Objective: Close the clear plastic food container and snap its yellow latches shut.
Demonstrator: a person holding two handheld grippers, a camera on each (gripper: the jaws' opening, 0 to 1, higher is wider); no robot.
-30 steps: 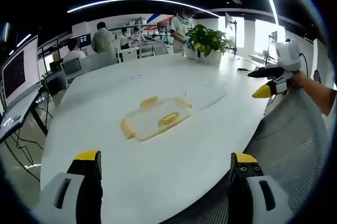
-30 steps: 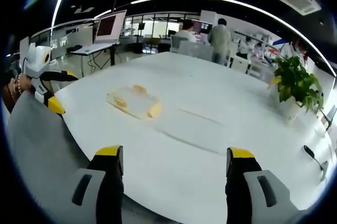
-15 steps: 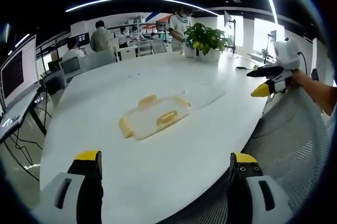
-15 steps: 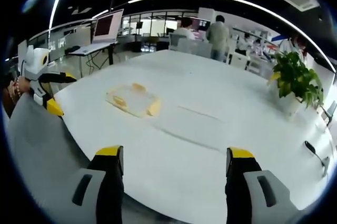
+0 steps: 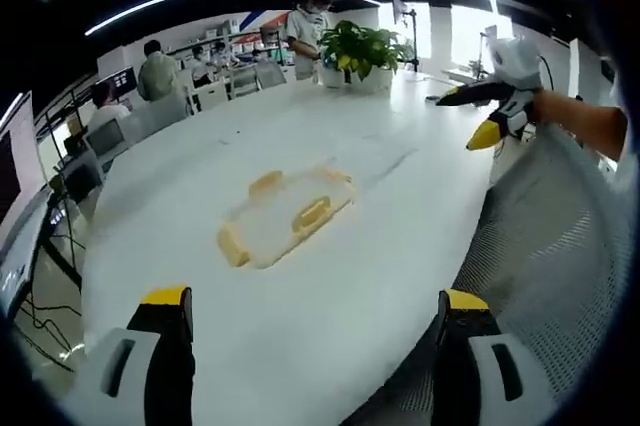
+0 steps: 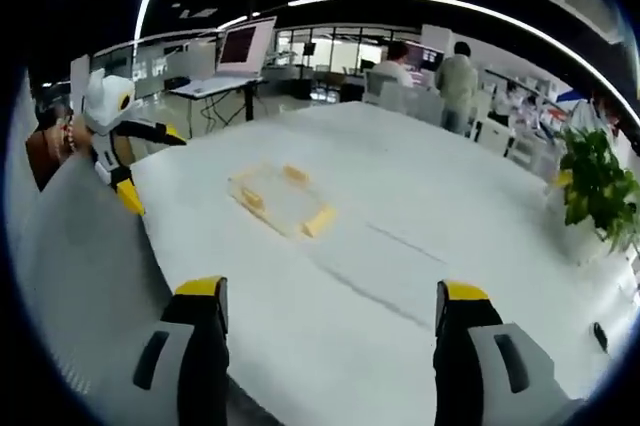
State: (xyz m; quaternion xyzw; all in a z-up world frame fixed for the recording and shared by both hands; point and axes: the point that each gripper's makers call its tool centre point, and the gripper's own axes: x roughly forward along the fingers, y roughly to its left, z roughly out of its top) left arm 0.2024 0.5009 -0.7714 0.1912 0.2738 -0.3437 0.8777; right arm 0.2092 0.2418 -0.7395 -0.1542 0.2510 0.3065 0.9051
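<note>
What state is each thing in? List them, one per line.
Clear plastic food container: flat on the white table, untouched; whether the lid is seated cannot be told.
Yellow latches: lying flat along the edges; snapped or not, cannot tell.
Left gripper: open, empty, fingers apart, short of the container.
Right gripper: open, empty, fingers apart.
Potted plant: upright at the table's far end.
</note>
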